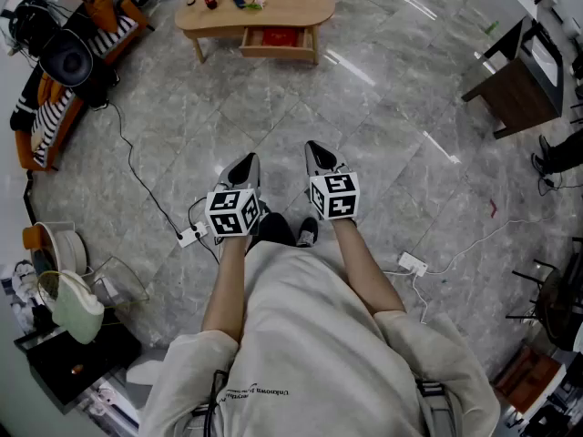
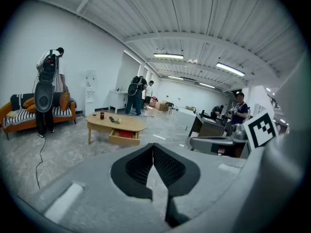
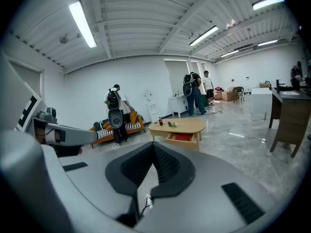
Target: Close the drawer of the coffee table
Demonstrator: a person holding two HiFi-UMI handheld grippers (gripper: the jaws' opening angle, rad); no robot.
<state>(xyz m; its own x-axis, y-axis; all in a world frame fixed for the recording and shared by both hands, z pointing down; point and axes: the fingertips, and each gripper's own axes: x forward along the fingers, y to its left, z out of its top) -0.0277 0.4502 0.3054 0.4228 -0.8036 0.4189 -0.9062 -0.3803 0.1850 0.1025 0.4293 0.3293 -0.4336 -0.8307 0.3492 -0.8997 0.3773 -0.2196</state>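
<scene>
- The left claw is pinched together with nothing in it.
- The right claw is pinched together too, and it is also empty.
- The drawer hangs open under the low wooden counter, with something red inside it.
- The counter stands far across the grey floor. It is straight ahead of both claws and well apart from them.
- So I think the job right now is just to walk over there. No push can start from here.
- A power strip and its black cord lie on the floor just beside the person's feet, so stepping around them looks wise.
- Once close, a closed claw tip should go on the middle of the drawer's front board.
- A slow, straight push should slide the drawer in without it going crooked.
- A small bottle stands on the counter top, so a hard shove could knock it over.
</scene>
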